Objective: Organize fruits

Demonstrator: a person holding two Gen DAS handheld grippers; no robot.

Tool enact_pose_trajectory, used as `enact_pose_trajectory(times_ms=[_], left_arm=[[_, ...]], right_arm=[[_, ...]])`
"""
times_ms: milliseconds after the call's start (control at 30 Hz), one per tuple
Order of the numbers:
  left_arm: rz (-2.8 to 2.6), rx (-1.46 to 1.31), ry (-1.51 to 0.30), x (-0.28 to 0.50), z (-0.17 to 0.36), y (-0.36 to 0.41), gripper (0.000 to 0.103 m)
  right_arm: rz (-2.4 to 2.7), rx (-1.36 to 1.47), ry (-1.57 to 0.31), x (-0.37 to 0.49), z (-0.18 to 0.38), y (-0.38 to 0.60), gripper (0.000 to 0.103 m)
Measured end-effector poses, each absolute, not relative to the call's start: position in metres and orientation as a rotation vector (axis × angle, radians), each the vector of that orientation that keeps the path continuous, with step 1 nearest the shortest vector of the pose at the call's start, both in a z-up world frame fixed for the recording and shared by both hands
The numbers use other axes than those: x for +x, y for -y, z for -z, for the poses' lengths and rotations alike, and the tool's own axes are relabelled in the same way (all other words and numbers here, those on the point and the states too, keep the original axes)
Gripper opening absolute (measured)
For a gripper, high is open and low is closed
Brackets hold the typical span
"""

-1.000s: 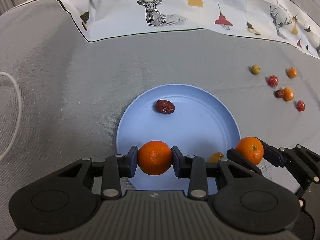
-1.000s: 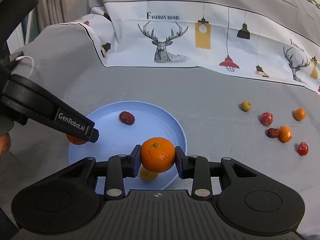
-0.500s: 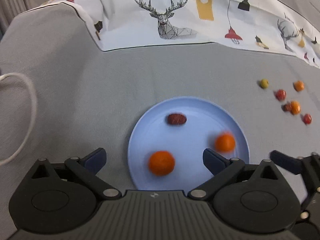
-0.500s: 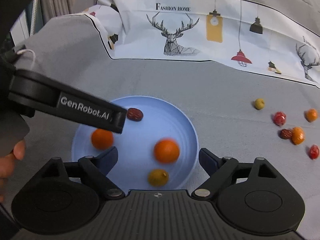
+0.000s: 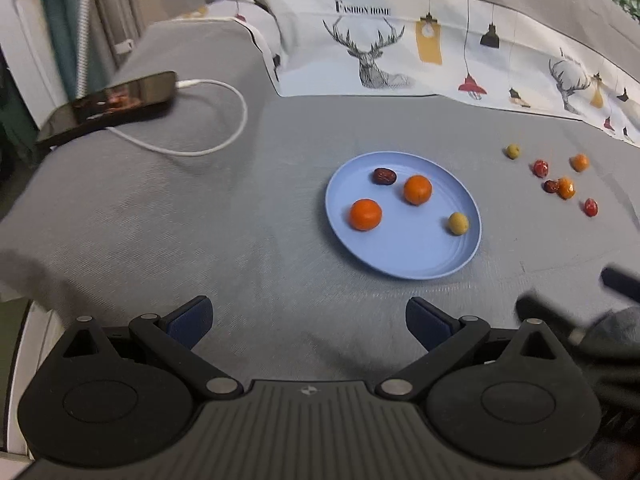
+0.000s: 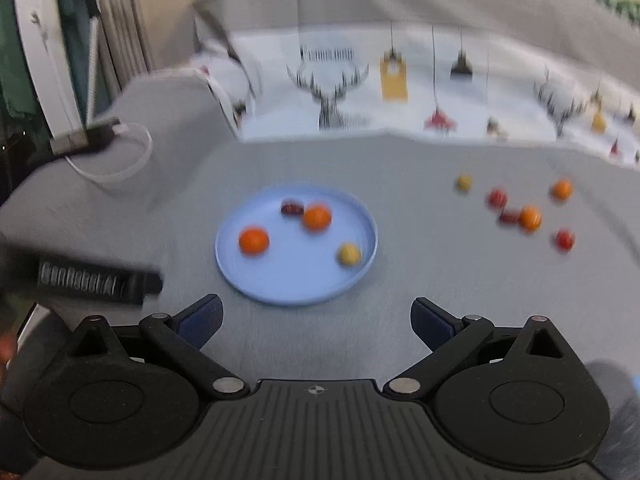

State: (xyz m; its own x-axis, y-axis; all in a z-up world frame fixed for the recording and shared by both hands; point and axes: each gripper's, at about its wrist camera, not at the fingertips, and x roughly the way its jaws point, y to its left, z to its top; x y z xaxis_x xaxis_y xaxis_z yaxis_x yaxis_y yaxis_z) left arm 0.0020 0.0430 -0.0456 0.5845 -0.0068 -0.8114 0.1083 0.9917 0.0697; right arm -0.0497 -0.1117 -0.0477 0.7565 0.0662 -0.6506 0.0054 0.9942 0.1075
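1. Left tongs [image 5: 308,318] now spread wide and empty, pulled back off the plate [image 5: 404,264] since a second ago.
2. Right tongs [image 6: 316,318] likewise wide, holding nothing, drawn back.
3. Both oranges released: one [image 5: 365,214] at plate's left, other [image 5: 417,189] beside the date [image 5: 385,176].
4. Yellow fruit [image 5: 457,223] near right rim.
5. Six small fruits [image 5: 565,187] unmoved on the tabletop [image 5: 240,240], well right of plate.
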Motion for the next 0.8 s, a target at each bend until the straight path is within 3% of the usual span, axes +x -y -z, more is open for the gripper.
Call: enact_pose_trajectory(times_ms=[400, 800], left_arm=[[0.053, 0.114, -0.857, -0.040, 0.014, -0.043, 0.103], [0.047, 0.114, -0.830, -0.056, 0.007, -0.043, 0.103]], right_arm=[[-0.092, -0.031, -0.547, -0.106, 0.012, 0.095, 0.102], [-0.088, -0.018, -0.519, -0.117, 0.006, 0.096, 0.102]])
